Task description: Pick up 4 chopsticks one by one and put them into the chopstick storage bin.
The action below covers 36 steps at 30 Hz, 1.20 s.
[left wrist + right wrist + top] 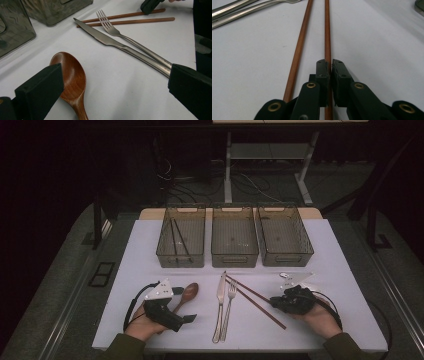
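Resting low on the near side of the white table (345,270), the right gripper (330,65) has its jaws pinched together on one of two brown chopsticks (327,30); in the right gripper view the stick runs straight up between the two black pads, which press on it from either side. The second chopstick (298,51) lies just beside it on the cloth, outside the jaws and apart from them. In the high view that same gripper (278,301) sits at the lower end of the pair, held by the person's right hand (320,316).

At the near left, the left gripper (187,318) is held by the left hand (142,325) with its jaws spread wide and nothing between the pads. In the left gripper view a wooden spoon (71,82) lies bowl-up beside the left-hand jaw; whether that jaw touches the spoon's rim is hard to tell, since the jaw covers the edge.

Between the two grippers lie a steel knife (220,306) and a fork (228,307), side by side, handles toward the person, the chopstick tips close to the fork's tines.

Farther back stand three grey mesh bins in a row: the left bin (165,240) holds a dark pair of sticks (178,240), and then come the middle bin (235,257) and the right bin (305,242).
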Available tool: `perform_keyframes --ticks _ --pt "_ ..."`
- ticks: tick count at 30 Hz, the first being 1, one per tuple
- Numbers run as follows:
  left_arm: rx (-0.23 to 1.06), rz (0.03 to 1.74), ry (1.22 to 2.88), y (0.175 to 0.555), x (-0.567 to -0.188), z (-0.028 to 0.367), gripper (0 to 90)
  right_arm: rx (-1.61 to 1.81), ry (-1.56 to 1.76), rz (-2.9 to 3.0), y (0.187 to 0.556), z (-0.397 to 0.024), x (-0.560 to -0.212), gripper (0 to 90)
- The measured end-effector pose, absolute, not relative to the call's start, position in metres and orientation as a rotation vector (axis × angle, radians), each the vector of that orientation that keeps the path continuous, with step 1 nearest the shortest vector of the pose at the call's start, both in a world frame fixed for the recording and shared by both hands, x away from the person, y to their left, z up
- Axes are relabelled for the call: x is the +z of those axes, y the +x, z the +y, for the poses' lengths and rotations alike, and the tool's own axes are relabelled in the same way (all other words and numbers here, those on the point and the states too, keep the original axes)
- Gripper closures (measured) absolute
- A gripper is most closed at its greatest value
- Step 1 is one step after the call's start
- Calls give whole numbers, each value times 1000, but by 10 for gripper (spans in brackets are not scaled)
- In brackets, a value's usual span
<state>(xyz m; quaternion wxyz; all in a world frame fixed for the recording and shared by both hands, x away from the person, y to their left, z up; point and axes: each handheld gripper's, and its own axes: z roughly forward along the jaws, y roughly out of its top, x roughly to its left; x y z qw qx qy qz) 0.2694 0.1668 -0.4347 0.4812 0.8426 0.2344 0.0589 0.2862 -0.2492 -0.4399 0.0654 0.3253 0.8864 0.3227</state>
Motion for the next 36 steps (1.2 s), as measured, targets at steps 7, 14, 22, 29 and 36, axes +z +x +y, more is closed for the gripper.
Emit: perform_keyframes --ticks 7,14,22,29,36 --pt "144 571 2055 269 -435 167 0 986 1008 2652 286 -259 -436 841" --pt "144 572 2056 269 -435 167 0 1024 1015 2624 285 -266 -432 842" --pt "145 571 2056 269 -435 167 0 1072 1007 2600 283 -271 -424 842" --pt "144 571 2058 269 -435 167 0 1129 1003 2580 281 -277 -416 843" --pt "145 571 2058 270 -435 167 0 1208 1010 2564 280 -283 -409 844"
